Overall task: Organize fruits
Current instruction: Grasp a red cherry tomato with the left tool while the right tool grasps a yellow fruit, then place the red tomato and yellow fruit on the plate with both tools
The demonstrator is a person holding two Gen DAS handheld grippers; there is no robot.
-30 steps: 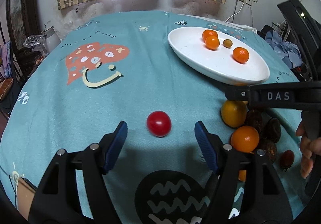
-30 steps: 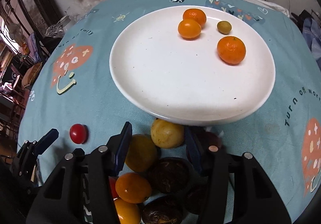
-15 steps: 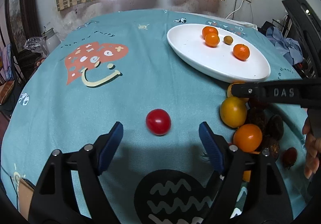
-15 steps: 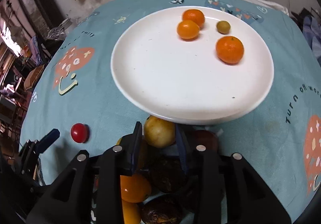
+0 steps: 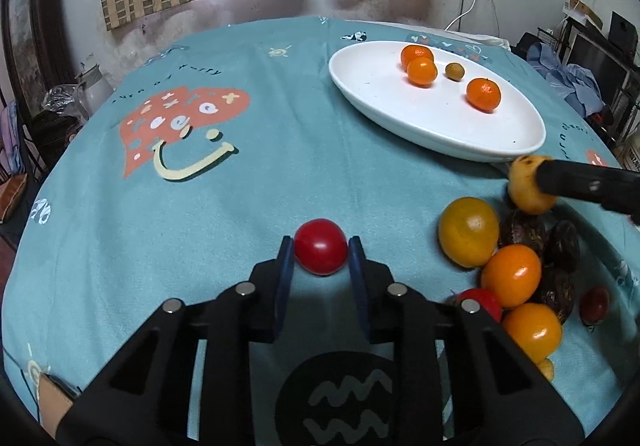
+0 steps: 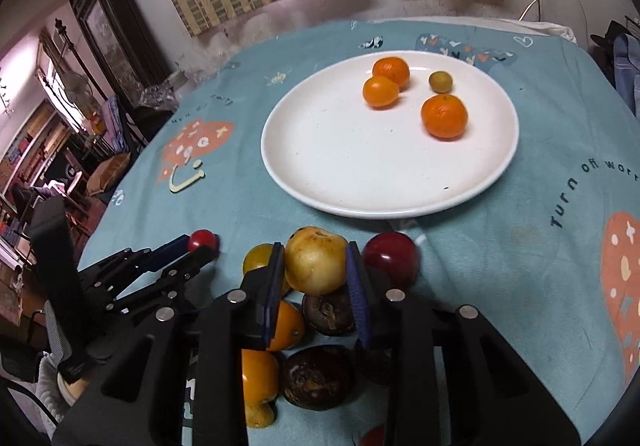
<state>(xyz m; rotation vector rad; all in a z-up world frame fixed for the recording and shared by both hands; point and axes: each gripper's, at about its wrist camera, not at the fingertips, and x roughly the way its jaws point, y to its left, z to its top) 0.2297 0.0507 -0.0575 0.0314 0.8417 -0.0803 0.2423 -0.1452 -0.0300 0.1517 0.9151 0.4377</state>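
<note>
Clearly, the left claw (image 5: 321,246) is clamped on a small round red tomato (image 5: 320,251), with one blue pad on each side of it; the tomato is at the table surface, and whether it still touches the teal printed tablecloth (image 5: 240,186) I cannot tell. The right claw (image 6: 316,266) has its pads pressed on a pale yellow round fruit with brown spots (image 6: 316,261), which appears a little above the pile, probably because it is on the way to the plate. Each claw takes a fruit across its middle, which I judge gives the steadiest hold on a round, smooth thing. Just beside and under the right claw lies the pile of loose fruits (image 6: 320,330): orange ones, yellow ones, dark wrinkled brown ones and a dark red round fruit (image 6: 391,258). Farther out is the white round plate (image 6: 344,162), which already carries three orange fruits and one small greenish one at its far side, so the near part is free for more. Some of the pile is hidden by the black body of the right claw. What the dark fruits are I cannot say, and one red fruit low in the right wrist view is cut off by the edge.
</note>
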